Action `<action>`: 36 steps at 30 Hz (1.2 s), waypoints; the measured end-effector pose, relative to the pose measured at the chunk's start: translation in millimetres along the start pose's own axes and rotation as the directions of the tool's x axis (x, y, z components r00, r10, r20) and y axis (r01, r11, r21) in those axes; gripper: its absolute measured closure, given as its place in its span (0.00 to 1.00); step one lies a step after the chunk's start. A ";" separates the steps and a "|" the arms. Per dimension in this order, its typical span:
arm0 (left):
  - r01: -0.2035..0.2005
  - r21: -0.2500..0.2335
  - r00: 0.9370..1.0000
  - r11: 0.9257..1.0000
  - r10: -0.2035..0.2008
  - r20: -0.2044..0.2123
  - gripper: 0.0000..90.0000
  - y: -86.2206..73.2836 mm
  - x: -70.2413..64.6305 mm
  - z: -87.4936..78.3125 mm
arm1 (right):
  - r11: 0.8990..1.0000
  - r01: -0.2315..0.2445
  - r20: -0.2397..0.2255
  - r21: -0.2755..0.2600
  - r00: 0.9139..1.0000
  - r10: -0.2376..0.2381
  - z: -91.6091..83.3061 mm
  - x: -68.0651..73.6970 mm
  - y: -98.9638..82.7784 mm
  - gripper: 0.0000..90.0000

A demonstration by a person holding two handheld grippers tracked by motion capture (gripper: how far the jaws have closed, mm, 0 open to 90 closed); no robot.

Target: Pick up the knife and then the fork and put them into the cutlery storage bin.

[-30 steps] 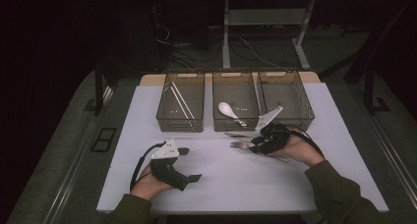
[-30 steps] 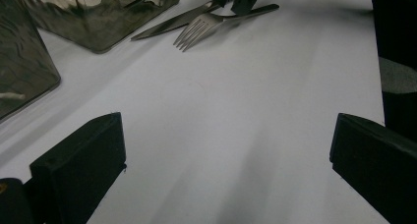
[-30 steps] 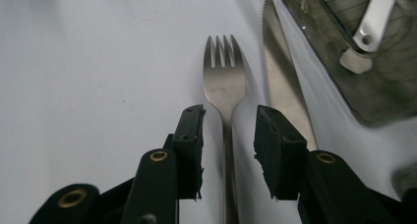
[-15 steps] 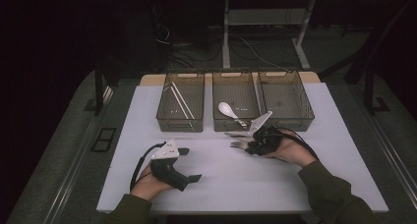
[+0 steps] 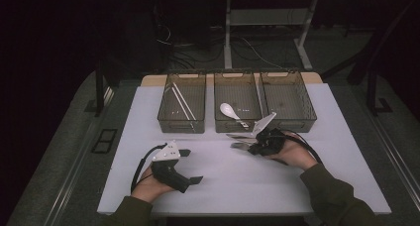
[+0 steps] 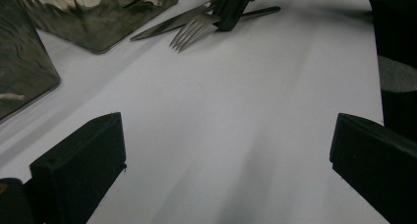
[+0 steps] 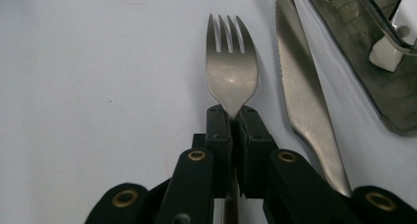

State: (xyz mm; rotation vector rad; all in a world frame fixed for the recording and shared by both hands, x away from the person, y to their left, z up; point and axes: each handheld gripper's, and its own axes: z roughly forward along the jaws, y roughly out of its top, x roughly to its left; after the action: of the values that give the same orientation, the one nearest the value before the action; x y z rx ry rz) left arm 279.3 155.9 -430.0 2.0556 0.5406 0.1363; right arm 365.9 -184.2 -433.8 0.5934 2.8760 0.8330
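Note:
A steel fork (image 7: pixel 231 76) lies flat on the white table (image 5: pixel 223 186), tines pointing away from my right gripper (image 7: pixel 234 120). Its jaws have just been closing and are now shut on the fork's neck. A serrated knife (image 7: pixel 302 96) lies beside the fork, just to its right. In the high view the right gripper (image 5: pixel 255 146) holds the fork (image 5: pixel 240 145) in front of the middle bin (image 5: pixel 236 124). My left gripper (image 5: pixel 190 165) rests at the front left, open, its jaws wide apart over bare table. The left gripper view shows the fork (image 6: pixel 189 32) and knife (image 6: pixel 162 26) farther off.
Three dark see-through bins stand in a row at the back. The left bin (image 5: pixel 182 124) holds white chopsticks (image 5: pixel 183 103), the middle one a white spoon (image 5: pixel 230 110). The right bin (image 5: pixel 287 122) looks bare inside. The person's right sleeve (image 5: pixel 337 196) lies on the table's front right.
The right gripper's jaws have closed onto the fork's neck, and the right hand has edged slightly left. The left gripper has stayed where it was.

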 end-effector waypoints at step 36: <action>-0.001 0.001 1.000 1.000 0.001 -0.007 0.00 -0.3 1.9 0.4 | 0.966 -0.183 0.036 -0.181 0.981 0.193 -71.7 -18.7 -2.1 0.94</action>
State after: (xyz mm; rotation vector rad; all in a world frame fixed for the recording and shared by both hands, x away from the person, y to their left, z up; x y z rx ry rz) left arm 281.1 156.6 -430.7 2.0574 0.5437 0.1434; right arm 368.8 -228.6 -374.6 0.8624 2.6901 1.0671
